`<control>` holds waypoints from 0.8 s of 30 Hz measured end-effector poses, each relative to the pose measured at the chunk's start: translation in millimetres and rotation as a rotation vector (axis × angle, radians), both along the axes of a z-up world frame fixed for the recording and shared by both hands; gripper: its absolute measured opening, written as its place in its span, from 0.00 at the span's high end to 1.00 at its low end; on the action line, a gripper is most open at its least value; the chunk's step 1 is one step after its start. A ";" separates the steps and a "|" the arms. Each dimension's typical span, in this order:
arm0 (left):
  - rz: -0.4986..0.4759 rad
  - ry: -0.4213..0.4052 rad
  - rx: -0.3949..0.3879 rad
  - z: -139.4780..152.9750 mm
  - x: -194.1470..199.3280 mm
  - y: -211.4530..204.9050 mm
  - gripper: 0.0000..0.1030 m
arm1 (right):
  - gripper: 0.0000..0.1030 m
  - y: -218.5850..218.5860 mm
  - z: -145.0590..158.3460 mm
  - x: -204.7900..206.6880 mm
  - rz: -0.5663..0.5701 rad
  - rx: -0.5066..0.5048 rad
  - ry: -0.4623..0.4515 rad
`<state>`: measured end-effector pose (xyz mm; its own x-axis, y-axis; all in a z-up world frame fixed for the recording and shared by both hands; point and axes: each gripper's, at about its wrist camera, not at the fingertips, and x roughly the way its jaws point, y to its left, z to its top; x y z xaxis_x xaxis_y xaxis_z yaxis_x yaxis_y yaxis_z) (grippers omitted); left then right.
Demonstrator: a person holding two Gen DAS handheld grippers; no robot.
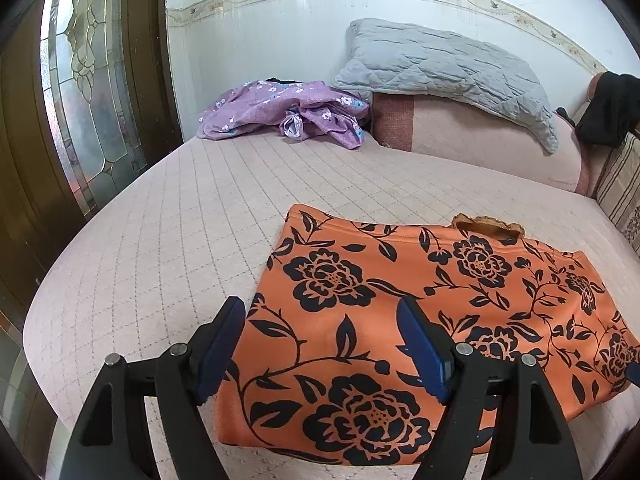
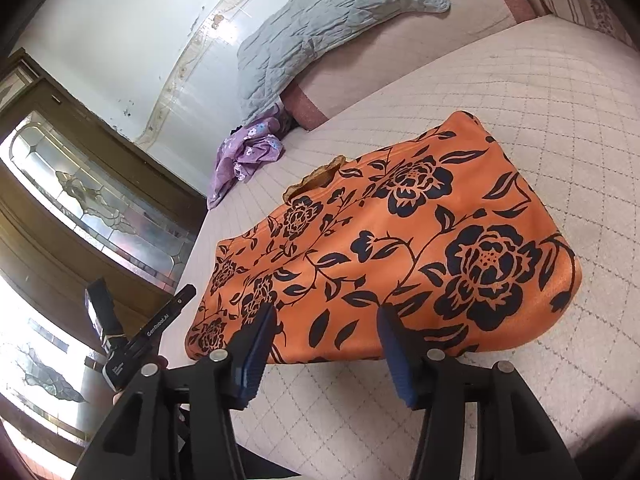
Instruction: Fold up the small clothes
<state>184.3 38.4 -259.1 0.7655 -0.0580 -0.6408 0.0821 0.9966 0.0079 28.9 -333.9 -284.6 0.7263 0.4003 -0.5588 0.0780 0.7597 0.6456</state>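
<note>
1. The left gripper (image 1: 320, 316) has its jaws spread wide, nothing pinched between the blue ribbed pads (image 1: 218, 344); it hovers over the near left part of the folded orange garment (image 1: 420, 320), and whether a pad brushes the cloth cannot be told.
2. The right gripper (image 2: 326, 322) stands moderately apart, also empty, its textured blue pads (image 2: 256, 356) poised at the garment's (image 2: 400, 240) near edge.
3. The garment is smooth orange fabric printed with black flowers and vines, folded into a rough rectangle that lies flat on the bed (image 1: 160, 248), with a scalloped tan trim (image 1: 488, 226) peeking out at its far edge.
4. The bed cover is pale pink, quilted in a diamond grid.
5. A crumpled purple floral garment (image 1: 288, 114) lies at the far side, well apart from the orange one, beside a grey quilted pillow (image 1: 444, 72) resting on a pink bolster (image 1: 492, 140).
6. A dark wooden door with leaded glass (image 1: 80, 80) stands beside the bed.
</note>
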 end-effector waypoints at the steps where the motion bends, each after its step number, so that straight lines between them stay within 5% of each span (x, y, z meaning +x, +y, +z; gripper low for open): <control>1: 0.001 -0.001 0.000 0.1 0.0 -0.1 0.23 | 0.42 -0.4 -0.2 0.1 -0.002 0.003 -0.002; 24: 0.030 -0.066 -0.005 15.5 -9.1 5.3 0.19 | 0.41 8.5 10.7 -4.4 0.021 -0.035 -0.082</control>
